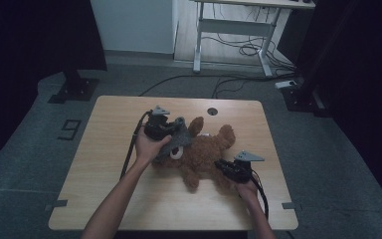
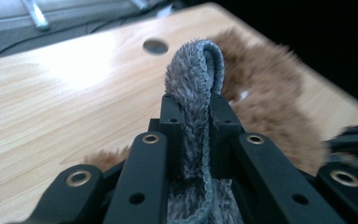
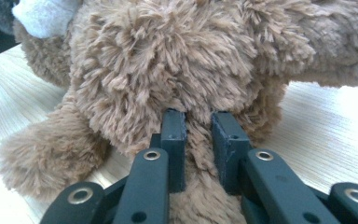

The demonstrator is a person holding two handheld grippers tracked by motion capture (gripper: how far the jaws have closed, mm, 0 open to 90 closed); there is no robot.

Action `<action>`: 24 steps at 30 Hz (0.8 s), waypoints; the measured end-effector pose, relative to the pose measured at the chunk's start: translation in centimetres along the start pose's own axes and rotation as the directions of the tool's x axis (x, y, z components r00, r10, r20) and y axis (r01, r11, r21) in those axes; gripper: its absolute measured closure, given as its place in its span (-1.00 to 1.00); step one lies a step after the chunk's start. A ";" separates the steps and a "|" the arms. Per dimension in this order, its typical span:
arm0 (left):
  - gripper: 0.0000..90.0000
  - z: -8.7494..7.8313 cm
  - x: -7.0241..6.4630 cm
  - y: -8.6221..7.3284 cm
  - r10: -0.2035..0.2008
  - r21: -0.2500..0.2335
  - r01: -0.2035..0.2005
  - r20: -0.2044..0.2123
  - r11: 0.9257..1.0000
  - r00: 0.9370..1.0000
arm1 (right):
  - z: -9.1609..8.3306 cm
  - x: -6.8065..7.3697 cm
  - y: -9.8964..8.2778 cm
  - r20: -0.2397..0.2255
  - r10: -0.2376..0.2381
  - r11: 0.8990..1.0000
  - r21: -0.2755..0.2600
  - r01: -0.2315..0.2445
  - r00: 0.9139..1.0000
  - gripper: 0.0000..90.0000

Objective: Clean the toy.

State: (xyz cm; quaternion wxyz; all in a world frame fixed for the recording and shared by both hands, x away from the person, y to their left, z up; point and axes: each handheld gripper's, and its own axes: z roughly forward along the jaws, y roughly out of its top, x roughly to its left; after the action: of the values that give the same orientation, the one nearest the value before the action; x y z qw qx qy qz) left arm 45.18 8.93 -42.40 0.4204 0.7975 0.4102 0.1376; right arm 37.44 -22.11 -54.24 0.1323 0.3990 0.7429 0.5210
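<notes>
**A plush bear held at two places on the wooden surface**

At the left, the left gripper point(image 1: 171, 130) is seen over the head end of the brown plush bear point(image 1: 204, 154). A grey fuzzy cloth point(image 2: 195, 88) is clamped between its two jaws; in the left gripper view the cloth is folded into a loop that stands up above the jaw tips, and the jaws are pressed on it from both sides. The gripper is carried by the left hand point(image 1: 149, 148).

In the middle, the bear is lying on the light wooden surface point(image 1: 109, 169), with its head toward the left gripper and its legs toward the person. A white patch point(image 1: 176, 152) is visible at its face, just beside the grey cloth.

At the right, the right gripper point(image 1: 225, 167) is closed on the brown fur at the lower part of the bear. In the right gripper view a tuft of fur is pinched between the nearly closed jaws. The right hand point(image 1: 247, 189) is near the surface edge.
</notes>
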 end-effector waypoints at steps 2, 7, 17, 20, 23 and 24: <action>0.73 1.1 0.6 -0.4 -0.016 0.043 0.017 -0.023 0.999 1.000 | 0.0 0.1 0.0 -0.004 -0.002 1.000 -0.002 0.002 1.000 0.69; 0.75 1.4 2.0 -2.6 -0.091 0.050 0.090 0.027 0.995 0.995 | 0.2 0.2 0.1 -0.007 -0.015 1.000 -0.005 0.015 1.000 0.68; 0.77 -0.5 -0.5 -6.0 -0.028 -0.035 0.027 -0.016 0.999 0.999 | -0.6 1.1 0.3 0.052 -0.055 0.998 0.031 0.053 0.997 0.06; 0.78 -1.0 -0.8 -6.8 -0.036 -0.061 0.036 0.002 0.997 0.999 | -1.6 0.9 0.6 0.061 -0.012 1.000 -0.020 0.013 0.998 -0.21; 0.78 -1.7 -1.3 -7.6 -0.035 -0.087 0.037 0.024 0.996 0.999 | -2.5 0.7 1.5 0.095 0.022 0.998 -0.067 -0.016 0.995 -0.46; 0.78 -1.9 -1.4 -7.9 -0.037 -0.096 0.040 0.030 0.995 0.999 | -2.7 0.6 1.9 0.103 0.034 0.996 -0.080 -0.026 0.994 -0.49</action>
State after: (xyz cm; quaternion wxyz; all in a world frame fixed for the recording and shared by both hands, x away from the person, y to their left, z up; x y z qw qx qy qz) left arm 38.95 11.36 -47.28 0.4669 0.7701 0.4123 0.1381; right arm 36.32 -23.22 -51.30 0.1784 0.4313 0.7078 0.5302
